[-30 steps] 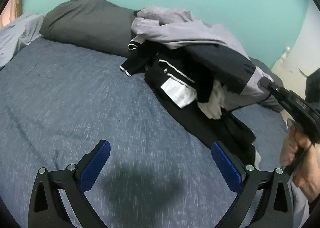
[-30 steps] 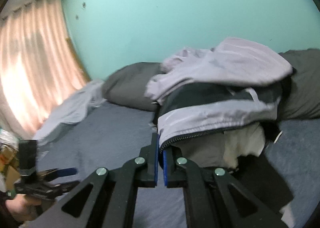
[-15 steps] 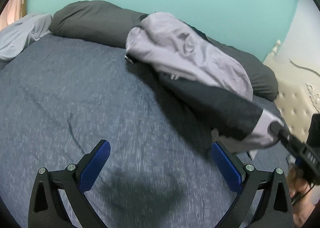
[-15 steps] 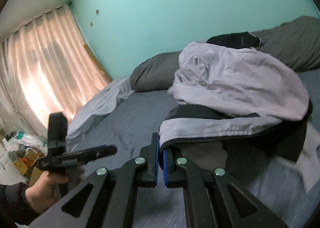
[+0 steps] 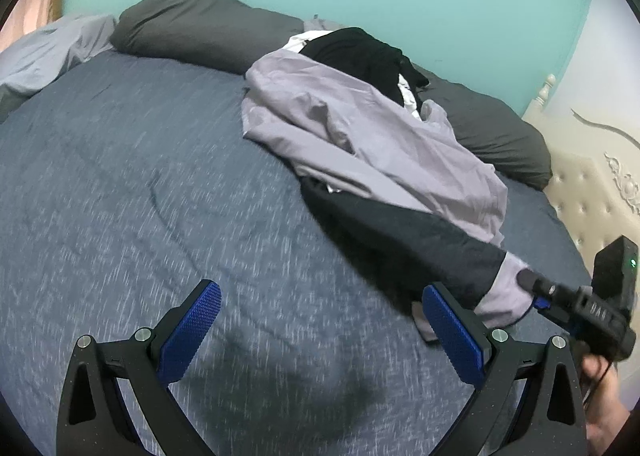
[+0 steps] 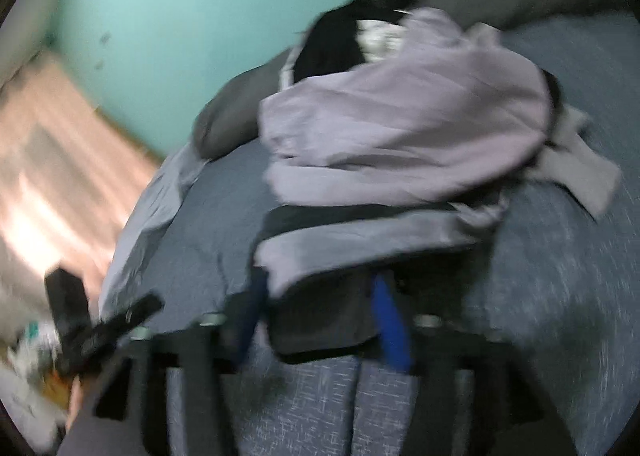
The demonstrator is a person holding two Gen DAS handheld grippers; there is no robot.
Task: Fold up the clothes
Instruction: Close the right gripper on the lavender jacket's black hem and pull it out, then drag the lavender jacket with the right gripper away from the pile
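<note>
Folding had not begun: jacket [image 5: 384, 159] lay crumpled on the bed [image 5: 120, 195], its hem nearest the right gripper [image 6: 316, 320], whose jaws had just been opening, hem loose between them. Left gripper [image 5: 320, 328] hovered with jaws spread, empty. Bare bed stretched leftward for spreading; pillows [image 5: 200, 27] bounded the far edge, headboard [image 5: 592, 199] the right.

A crumpled lilac-and-black zip jacket [image 5: 372, 143] lies on the blue-grey heathered bedspread [image 5: 140, 215], its upper part heaped against a long dark grey pillow [image 5: 200, 29] at the head of the bed. A black garment [image 5: 360, 51] sits on top of the heap. A pale grey sheet [image 5: 48, 51] lies bunched left of the pillow. The jacket's lower edge [image 6: 320, 256] reaches between the right gripper's [image 6: 320, 320] parted pads.
</note>
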